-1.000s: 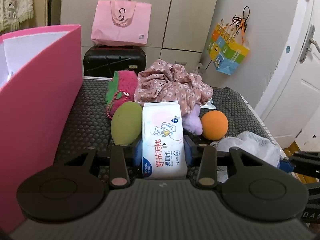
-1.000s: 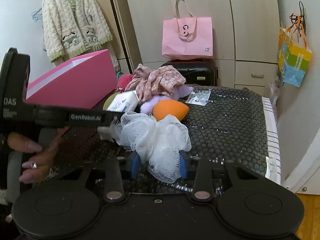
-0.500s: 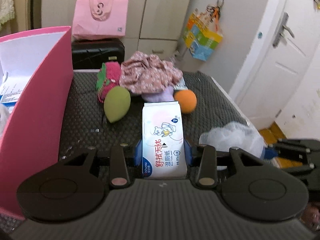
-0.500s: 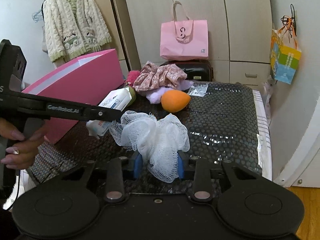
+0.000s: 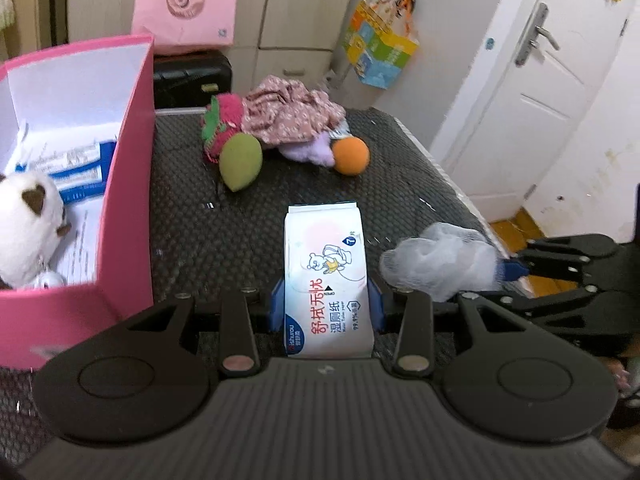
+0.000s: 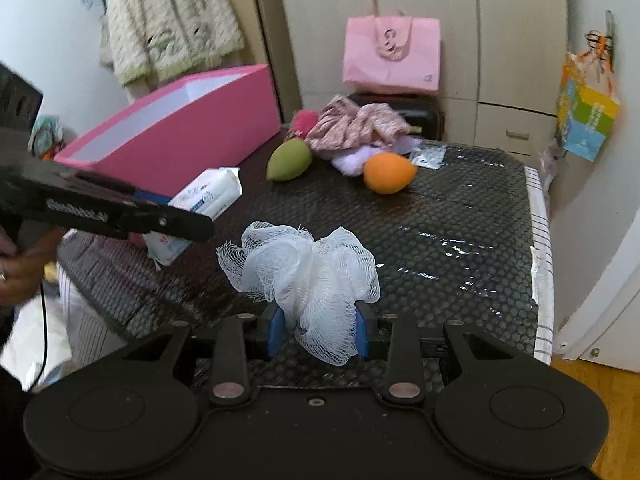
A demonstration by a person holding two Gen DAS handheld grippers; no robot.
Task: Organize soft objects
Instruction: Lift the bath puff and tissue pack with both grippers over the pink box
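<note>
Left gripper [image 5: 325,306] clamped on a white rectangular wet-wipe pack [image 5: 326,276], right gripper [image 6: 319,326] clamped on a white mesh bath pouf [image 6: 308,268], both apparently lifted above the black honeycomb mat's [image 6: 460,232] near edge, open pink cardboard box [image 5: 120,184] at its left edge.

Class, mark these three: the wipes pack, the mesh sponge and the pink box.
wipes pack [image 5: 326,276], left wrist view, middle of its printed face
mesh sponge [image 6: 308,272], right wrist view, centre of the netting
pink box [image 5: 128,184], left wrist view, outer side wall
</note>
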